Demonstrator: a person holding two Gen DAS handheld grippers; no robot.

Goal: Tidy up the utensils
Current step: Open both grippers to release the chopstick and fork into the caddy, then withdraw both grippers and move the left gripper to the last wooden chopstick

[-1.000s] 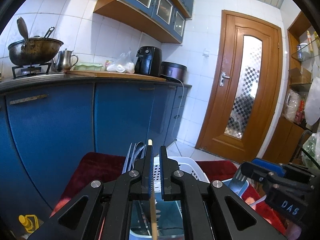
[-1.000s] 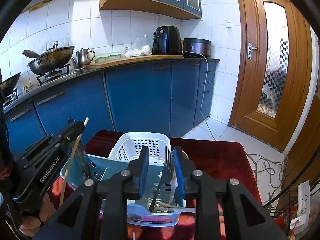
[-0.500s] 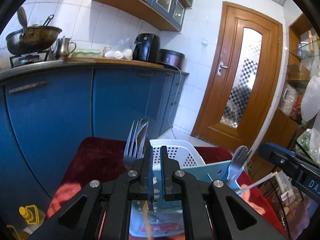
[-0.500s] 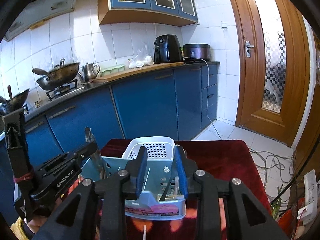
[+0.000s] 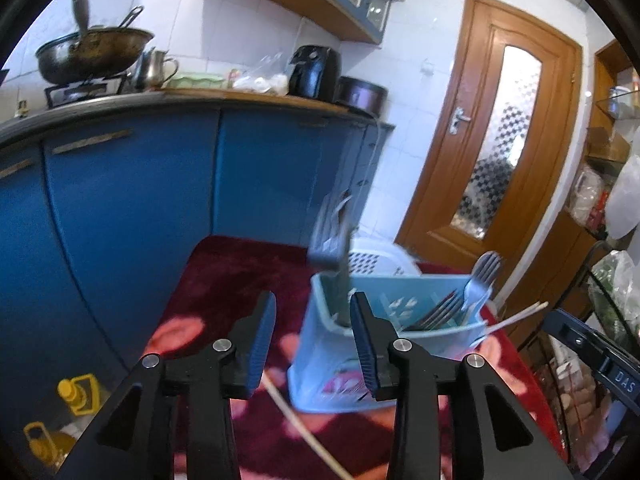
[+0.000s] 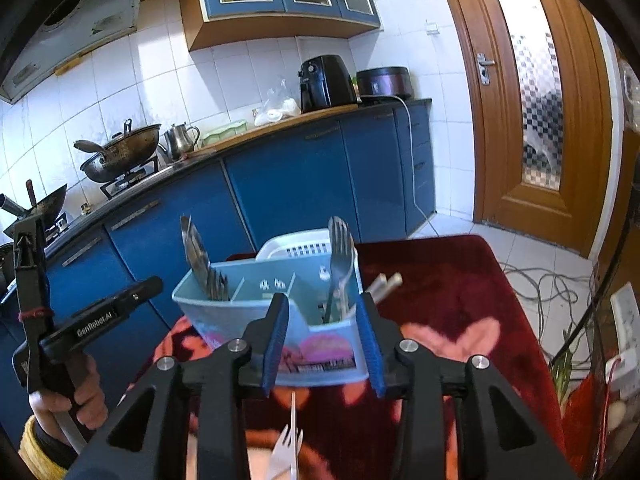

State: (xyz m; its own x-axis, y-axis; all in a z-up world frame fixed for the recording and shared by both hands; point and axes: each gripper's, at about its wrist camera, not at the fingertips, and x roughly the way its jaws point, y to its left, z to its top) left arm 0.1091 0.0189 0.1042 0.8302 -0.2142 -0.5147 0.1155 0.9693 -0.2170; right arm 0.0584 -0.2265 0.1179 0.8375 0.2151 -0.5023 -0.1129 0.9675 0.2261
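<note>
- The left gripper (image 5: 313, 322) is standing with its jaws spread wide and holding nothing, just in front of the blue caddy (image 5: 384, 352), which is sitting on the dark red floral cloth (image 5: 224, 280).
- The right gripper (image 6: 322, 322) is likewise gaping and empty, its blue pads (image 6: 276, 332) flanking the caddy's near wall without clearly touching it.
- A bundle of steel forks (image 6: 200, 260) is leaning upright in the caddy's left-end compartment; a single fork (image 6: 340, 252) is standing in the right-end one, and pale chopsticks (image 6: 386, 282) are poking out beside that end.
- On the cloth a white plastic fork (image 6: 286, 446) is lying just below the right gripper, and a thin wooden chopstick (image 5: 304, 428) is lying slantwise below the left one.
- The plastic fork is probably feather-light and a little springy, so a pinch across its flat handle near the middle looks safest; squeezing the tines is risking a snap.
- The chopstick looks stiff, smooth and apt to roll, so gripping it mid-length should be keeping it from pivoting.
- The steel forks are likely heavier and slick, best taken by the neck.
</note>
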